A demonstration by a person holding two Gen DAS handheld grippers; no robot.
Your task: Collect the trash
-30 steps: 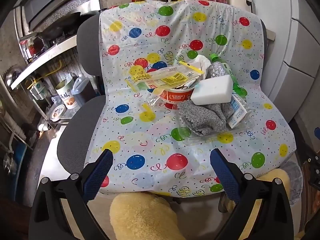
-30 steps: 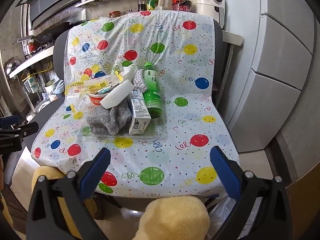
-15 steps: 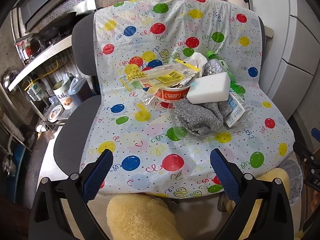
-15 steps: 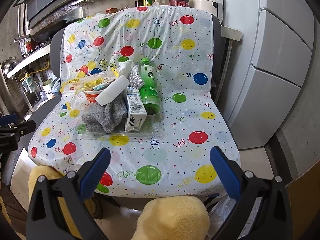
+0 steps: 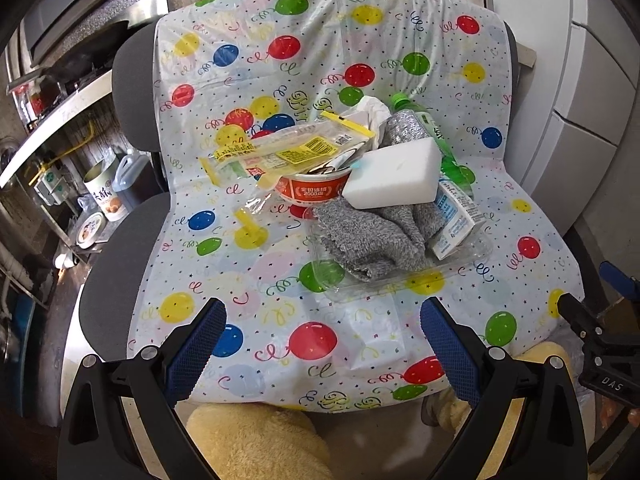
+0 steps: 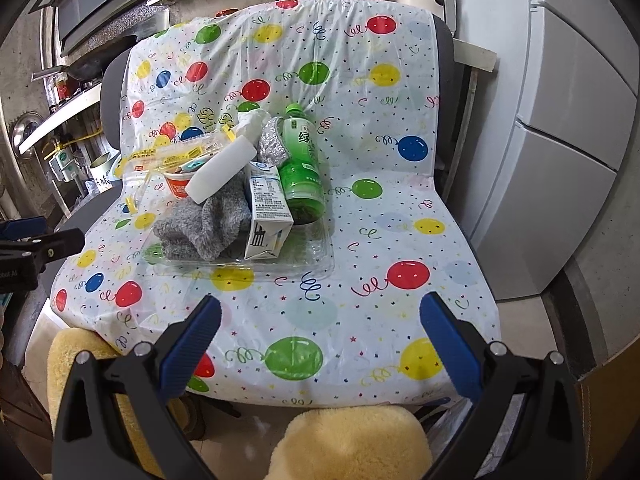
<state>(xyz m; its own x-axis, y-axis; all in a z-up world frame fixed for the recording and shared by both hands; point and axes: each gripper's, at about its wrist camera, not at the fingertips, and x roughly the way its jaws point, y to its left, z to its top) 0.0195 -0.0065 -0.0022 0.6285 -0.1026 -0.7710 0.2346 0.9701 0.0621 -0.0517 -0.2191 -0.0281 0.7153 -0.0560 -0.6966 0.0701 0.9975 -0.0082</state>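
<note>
Both the left gripper [image 5: 320,344] and right gripper [image 6: 320,340] hover with jaws wide and empty before the trash pile [image 5: 384,200] on the covered chair [image 6: 400,240]; the loosely balanced white sponge [image 5: 390,178] risks toppling if nudged.

1. I see a clear plastic tray [image 6: 304,264] mid-seat holding a crumpled grey cloth [image 6: 208,224], a tilted milk carton [image 6: 266,212] and a green bottle [image 6: 302,164] lying down.
2. A white sponge block [image 5: 392,178] leans on the cloth.
3. Left of it sits a red cup [image 5: 312,192], under a yellow wrapper [image 5: 280,152].
</note>
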